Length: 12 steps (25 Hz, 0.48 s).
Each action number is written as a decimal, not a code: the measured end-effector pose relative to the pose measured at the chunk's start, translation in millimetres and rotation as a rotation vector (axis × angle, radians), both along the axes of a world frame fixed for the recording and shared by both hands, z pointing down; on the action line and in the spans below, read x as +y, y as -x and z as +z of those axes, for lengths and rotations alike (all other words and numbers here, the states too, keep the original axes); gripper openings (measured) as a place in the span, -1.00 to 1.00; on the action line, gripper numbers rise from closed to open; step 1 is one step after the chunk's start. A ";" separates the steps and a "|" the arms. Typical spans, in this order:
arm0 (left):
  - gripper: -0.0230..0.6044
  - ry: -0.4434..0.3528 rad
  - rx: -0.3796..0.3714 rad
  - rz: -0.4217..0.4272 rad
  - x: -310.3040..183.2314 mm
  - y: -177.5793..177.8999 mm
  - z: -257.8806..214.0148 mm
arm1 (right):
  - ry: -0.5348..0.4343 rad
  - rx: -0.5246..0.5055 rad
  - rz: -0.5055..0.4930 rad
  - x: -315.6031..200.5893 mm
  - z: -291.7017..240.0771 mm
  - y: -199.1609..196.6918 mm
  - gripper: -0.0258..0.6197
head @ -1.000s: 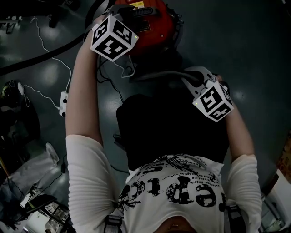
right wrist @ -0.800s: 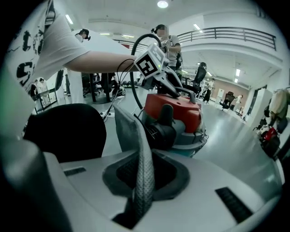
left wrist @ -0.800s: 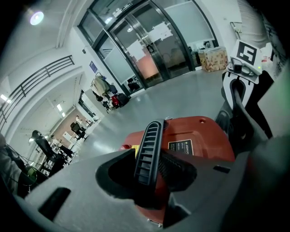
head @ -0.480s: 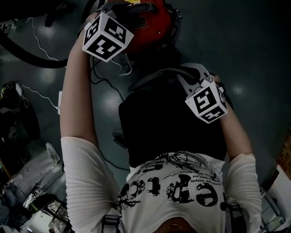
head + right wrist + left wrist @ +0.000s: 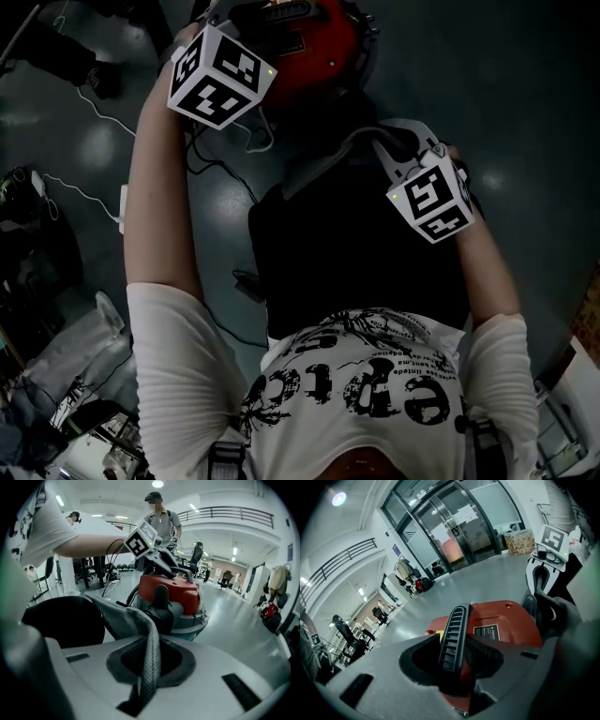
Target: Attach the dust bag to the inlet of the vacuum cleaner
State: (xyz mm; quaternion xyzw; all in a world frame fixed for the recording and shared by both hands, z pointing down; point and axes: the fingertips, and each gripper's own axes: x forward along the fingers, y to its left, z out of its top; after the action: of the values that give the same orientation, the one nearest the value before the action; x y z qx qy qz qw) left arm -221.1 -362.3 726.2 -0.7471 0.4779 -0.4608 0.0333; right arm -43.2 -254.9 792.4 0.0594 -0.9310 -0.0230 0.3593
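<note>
The right gripper [image 5: 149, 667] has rolled a little since a second ago, and the left gripper [image 5: 457, 658] has slid slightly up and left in the head view. The black dust bag [image 5: 356, 253] lies in front of the person, just below the red vacuum cleaner [image 5: 314, 56]. Its grey mesh edge runs between the right fingers [image 5: 180, 660], which are closing and pinch it. The left fingers [image 5: 417, 656] stand wide, clamped on the vacuum cleaner's black ribbed handle [image 5: 452, 634]. Around them is grey floor [image 5: 525, 112]
</note>
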 end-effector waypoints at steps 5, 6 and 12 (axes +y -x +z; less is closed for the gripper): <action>-0.47 0.009 -0.007 -0.006 -1.4 0.2 0.2 | -0.043 0.000 0.085 -6.3 -3.4 1.3 -0.85; -0.47 0.017 -0.003 -0.006 -1.1 -0.3 1.7 | -0.045 0.004 0.100 -8.0 -3.3 1.8 -0.86; -0.47 0.008 0.005 0.002 -3.2 1.8 -3.5 | -0.023 0.082 0.006 -6.5 -6.6 4.7 -0.87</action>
State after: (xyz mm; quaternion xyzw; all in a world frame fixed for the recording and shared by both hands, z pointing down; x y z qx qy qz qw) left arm -222.9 -365.5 722.8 -0.7488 0.4755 -0.4607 0.0297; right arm -47.9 -261.4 785.8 0.0652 -0.9150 -0.0351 0.3967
